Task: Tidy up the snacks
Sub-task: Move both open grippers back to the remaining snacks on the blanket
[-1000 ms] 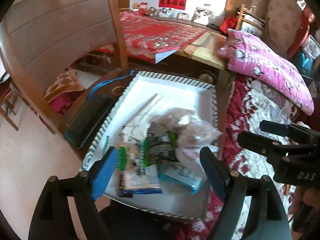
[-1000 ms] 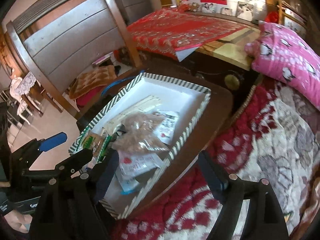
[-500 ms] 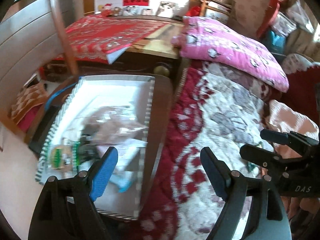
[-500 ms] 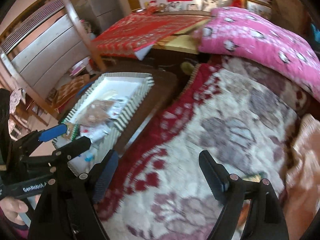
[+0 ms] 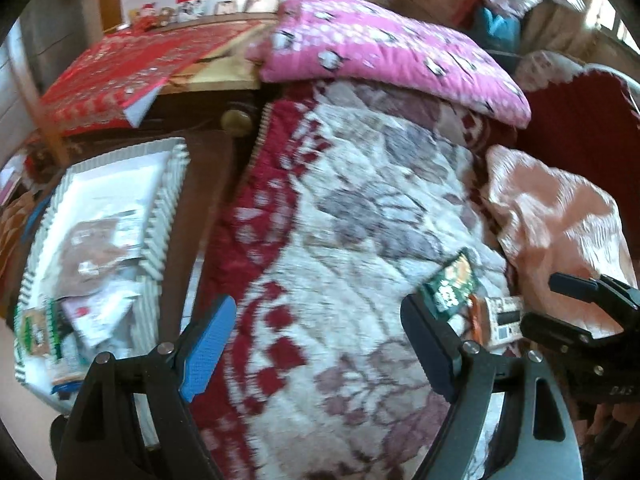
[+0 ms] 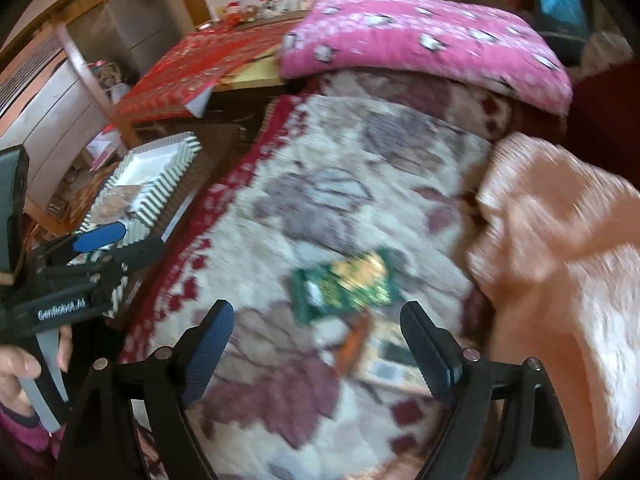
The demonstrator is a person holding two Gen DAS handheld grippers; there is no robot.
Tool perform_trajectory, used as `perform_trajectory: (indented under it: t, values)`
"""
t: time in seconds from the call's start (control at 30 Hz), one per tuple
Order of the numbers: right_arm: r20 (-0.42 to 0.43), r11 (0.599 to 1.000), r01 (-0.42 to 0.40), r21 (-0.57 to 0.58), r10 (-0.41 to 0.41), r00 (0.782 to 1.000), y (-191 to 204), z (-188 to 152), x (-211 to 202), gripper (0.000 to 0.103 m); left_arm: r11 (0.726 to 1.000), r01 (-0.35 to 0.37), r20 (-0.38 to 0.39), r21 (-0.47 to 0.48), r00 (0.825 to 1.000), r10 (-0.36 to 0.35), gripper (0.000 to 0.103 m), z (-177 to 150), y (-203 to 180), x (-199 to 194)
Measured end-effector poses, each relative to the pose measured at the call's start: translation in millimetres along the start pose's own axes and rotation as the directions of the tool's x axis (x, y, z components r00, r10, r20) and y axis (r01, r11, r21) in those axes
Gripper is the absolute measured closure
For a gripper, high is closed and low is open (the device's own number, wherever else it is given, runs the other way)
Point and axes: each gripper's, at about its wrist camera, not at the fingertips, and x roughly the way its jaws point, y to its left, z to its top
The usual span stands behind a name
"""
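Blue pads of the left gripper (image 5: pixel 316 344) stand wide apart with nothing between them, only the red and white flowered quilt (image 5: pixel 352 208) below. Just past its right jaw lies a green foil snack packet (image 5: pixel 450 284), and right next to it an orange and white snack packet (image 5: pixel 498 318), partly hidden by the jaw; I cannot tell if the two touch. The right gripper (image 6: pixel 318 346) is also released, its jaws have just been opening wider, and no item is between the pads. In the right wrist view, the same green packet lies on the quilt ahead of the gap between the jaws, and the orange and white packet is closer, just inside the right jaw, very blurred. To the right of both grippers is a crumpled peach blanket (image 6: pixel 560 272). Well to the left of the left jaws, a white box with striped rim (image 5: pixel 168 200) sits on a dark wooden surface (image 5: pixel 200 184) and holds several snack bags (image 5: pixel 92 252). Farther away, a pink patterned pillow (image 5: pixel 384 52) rests on the far end of the quilt, and a red cloth (image 5: pixel 120 68) lies beyond the box.
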Motion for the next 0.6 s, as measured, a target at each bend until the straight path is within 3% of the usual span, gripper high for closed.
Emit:
perform_trajectory:
  t: [0.13,0.3,0.6]
  values:
    - [-0.03,0.999,0.02,0.041,-0.019,0.999,-26,-19,-4,0.014,0.995,0.072,-0.036,0.071,0.997,-0.069,0.019,4,-27,22]
    - [-0.073,0.996,0.034,0.081,-0.028,0.997,-49,-39,1,0.014,0.968,0.134,-0.091,0.214,0.989,-0.116,0.019,8,-60,53]
    - [-0.085,0.992,0.017,0.121,-0.007,0.996,-64,-47,5,0.013,0.868,0.235,-0.195,0.437,0.967,-0.163,0.019,4,-104,93]
